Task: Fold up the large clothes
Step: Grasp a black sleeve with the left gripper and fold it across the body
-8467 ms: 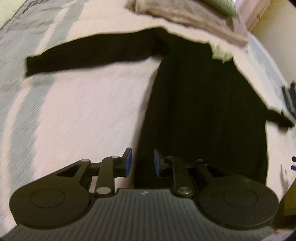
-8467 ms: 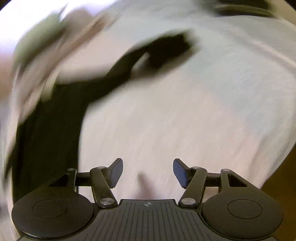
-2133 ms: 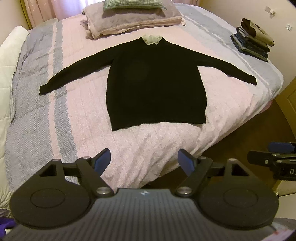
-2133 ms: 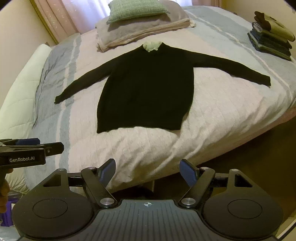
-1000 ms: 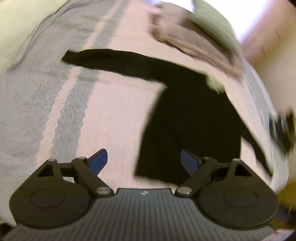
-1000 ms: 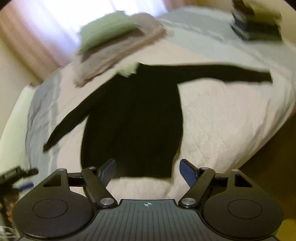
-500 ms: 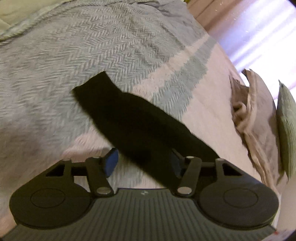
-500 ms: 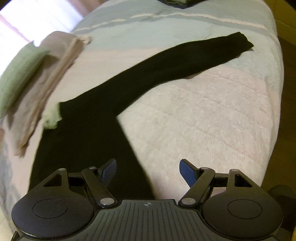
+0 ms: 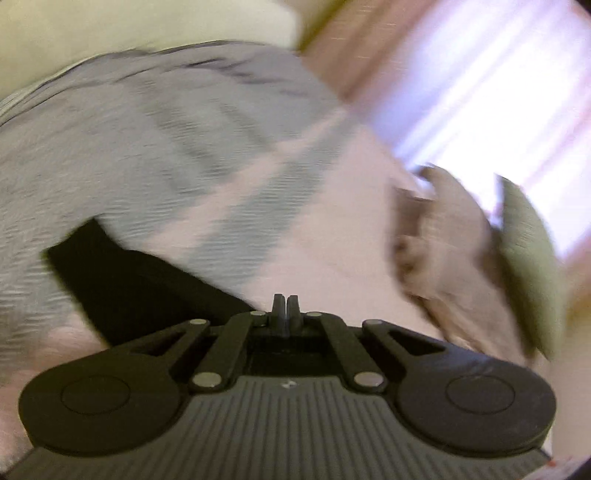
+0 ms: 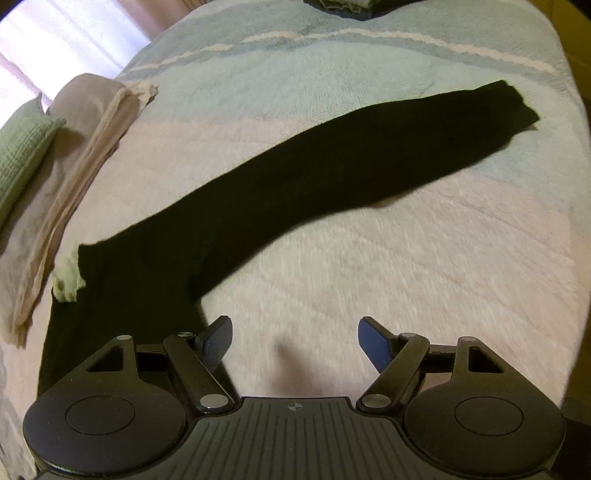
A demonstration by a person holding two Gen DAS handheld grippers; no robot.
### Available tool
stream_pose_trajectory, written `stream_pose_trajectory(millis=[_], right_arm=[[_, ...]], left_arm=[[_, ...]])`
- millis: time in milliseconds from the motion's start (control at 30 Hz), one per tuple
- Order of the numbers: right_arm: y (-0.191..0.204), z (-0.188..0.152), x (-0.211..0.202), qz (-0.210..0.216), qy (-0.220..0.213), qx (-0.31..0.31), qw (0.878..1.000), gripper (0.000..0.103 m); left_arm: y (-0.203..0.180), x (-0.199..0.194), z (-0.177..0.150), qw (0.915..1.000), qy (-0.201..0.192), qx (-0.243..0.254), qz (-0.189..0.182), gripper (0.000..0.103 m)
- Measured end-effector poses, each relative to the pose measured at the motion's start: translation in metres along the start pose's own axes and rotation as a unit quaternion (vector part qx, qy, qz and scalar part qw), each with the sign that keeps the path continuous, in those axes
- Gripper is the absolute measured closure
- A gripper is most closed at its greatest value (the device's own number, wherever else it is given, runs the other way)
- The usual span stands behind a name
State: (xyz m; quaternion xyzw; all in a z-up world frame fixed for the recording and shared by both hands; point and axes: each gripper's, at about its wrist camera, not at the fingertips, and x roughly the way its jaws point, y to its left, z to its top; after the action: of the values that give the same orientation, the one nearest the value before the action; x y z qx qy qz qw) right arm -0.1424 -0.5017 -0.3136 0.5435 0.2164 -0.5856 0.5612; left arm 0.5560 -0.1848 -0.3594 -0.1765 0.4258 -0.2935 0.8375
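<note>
half a second ago the left tongs (image 9: 284,306) stood partly open around the black sleeve; now their jaws are pressed together, and we cannot see whether any cloth is caught between them, since the sleeve (image 9: 140,284) runs from the left of the frame under the tongs' body and the picture is blurred. the cuff end has slid from the upper left toward the lower left of the left wrist view, and the folded beige blanket (image 9: 443,251) and green pillow (image 9: 528,258) have come in larger at the right. in the right wrist view little has changed: the right tongs (image 10: 295,343) are wide apart as before with nothing between them, and the other sleeve (image 10: 369,162) looks nearer and larger. around the black sweater (image 10: 129,280) we see the pink and grey-blue bedspread (image 10: 406,258), the blanket (image 10: 81,140) and pillow (image 10: 22,147) at the left edge, a pale collar (image 10: 68,277) at the neckline, and a stack of dark folded clothes (image 10: 343,7) cut off at the top edge. nothing lies across the sleeve. the sweater's body sits at the lower left, touching or just behind the left-hand finger (image 10: 218,339) of the right tongs, and its sleeve stretches flat toward the upper right, well apart from the other finger; bare bedspread lies between the fingers.
</note>
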Motion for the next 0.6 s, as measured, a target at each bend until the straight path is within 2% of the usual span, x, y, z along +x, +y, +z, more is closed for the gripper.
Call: stream_pose_trajectory(millis=[67, 100, 133, 167, 200, 333, 467, 500, 533, 567, 600], right_arm=[[-0.003, 0.009, 0.003, 0.013, 0.006, 0.002, 1.000, 0.030], [-0.004, 0.013, 0.003, 0.015, 0.006, -0.001, 1.000, 0.030], [-0.005, 0.016, 0.003, 0.014, 0.005, -0.004, 1.000, 0.030], [-0.006, 0.018, 0.001, 0.010, 0.003, -0.007, 1.000, 0.030], [-0.008, 0.019, 0.000, 0.006, 0.001, -0.007, 1.000, 0.030], [-0.015, 0.021, -0.003, -0.015, -0.007, -0.009, 1.000, 0.030], [-0.014, 0.016, -0.003, -0.036, -0.013, -0.024, 0.999, 0.030], [-0.014, 0.014, -0.002, -0.039, -0.013, -0.027, 0.999, 0.030], [-0.012, 0.012, -0.001, -0.040, -0.013, -0.030, 0.999, 0.030], [-0.011, 0.010, 0.000, -0.040, -0.013, -0.030, 0.999, 0.030], [-0.010, 0.009, 0.000, -0.039, -0.015, -0.030, 0.999, 0.030]], left_arm=[[-0.006, -0.007, -0.005, 0.9998, 0.015, 0.004, 0.008, 0.102], [0.000, -0.009, -0.008, 0.9994, 0.015, -0.013, 0.029, 0.094], [0.009, -0.010, -0.011, 0.9981, 0.015, -0.032, 0.050, 0.070], [0.020, -0.011, -0.014, 0.9967, 0.014, -0.048, 0.065, 0.061], [0.035, -0.010, -0.019, 0.9945, 0.013, -0.064, 0.082, 0.056], [0.083, 0.011, -0.027, 0.9858, 0.022, -0.114, 0.122, 0.056], [0.100, 0.034, -0.025, 0.9843, 0.003, -0.112, 0.136, 0.062], [0.099, 0.038, -0.022, 0.9853, -0.001, -0.103, 0.136, 0.073], [0.097, 0.040, -0.020, 0.9864, -0.006, -0.093, 0.136, 0.095], [0.092, 0.039, -0.018, 0.9872, -0.013, -0.082, 0.136, 0.103], [0.083, 0.034, -0.017, 0.9895, -0.022, -0.071, 0.124, 0.102]])
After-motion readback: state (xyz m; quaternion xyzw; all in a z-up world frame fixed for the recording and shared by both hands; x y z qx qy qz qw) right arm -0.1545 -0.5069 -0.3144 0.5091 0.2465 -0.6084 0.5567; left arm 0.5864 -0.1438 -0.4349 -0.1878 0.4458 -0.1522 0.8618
